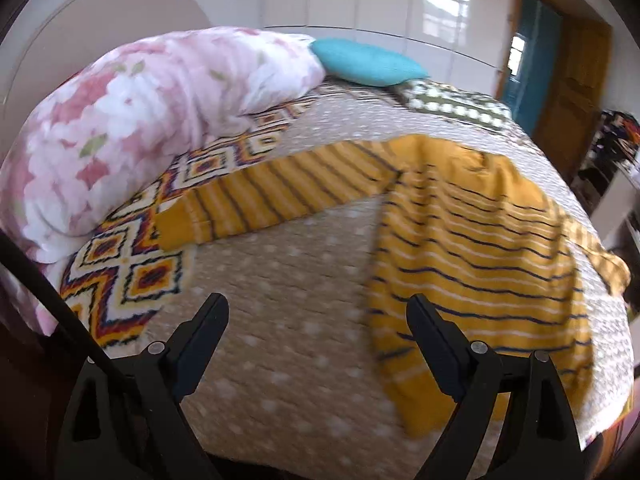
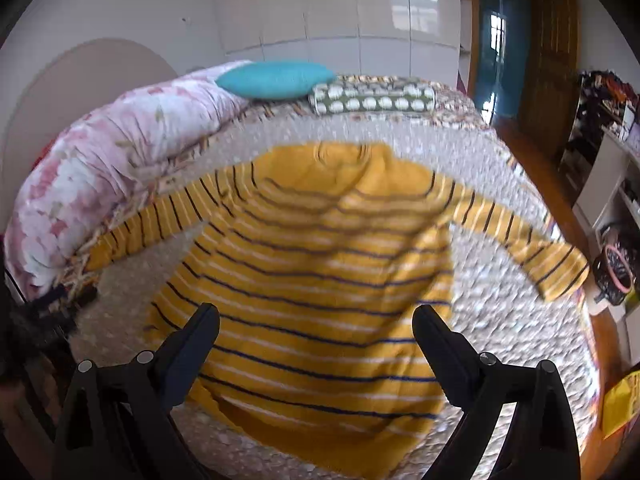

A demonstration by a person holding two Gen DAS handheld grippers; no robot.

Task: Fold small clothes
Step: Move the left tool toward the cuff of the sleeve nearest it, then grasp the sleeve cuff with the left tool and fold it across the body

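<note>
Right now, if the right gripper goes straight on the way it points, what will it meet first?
Probably the yellow striped sweater, near its lower body, lying flat on the bed cover. The open right gripper holds nothing; depth is uncertain.

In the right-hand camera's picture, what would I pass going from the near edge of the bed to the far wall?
Right gripper, open above the bed → yellow striped sweater spread flat → dotted bedspread → green patterned cushion → glossy white wardrobe doors.
</note>
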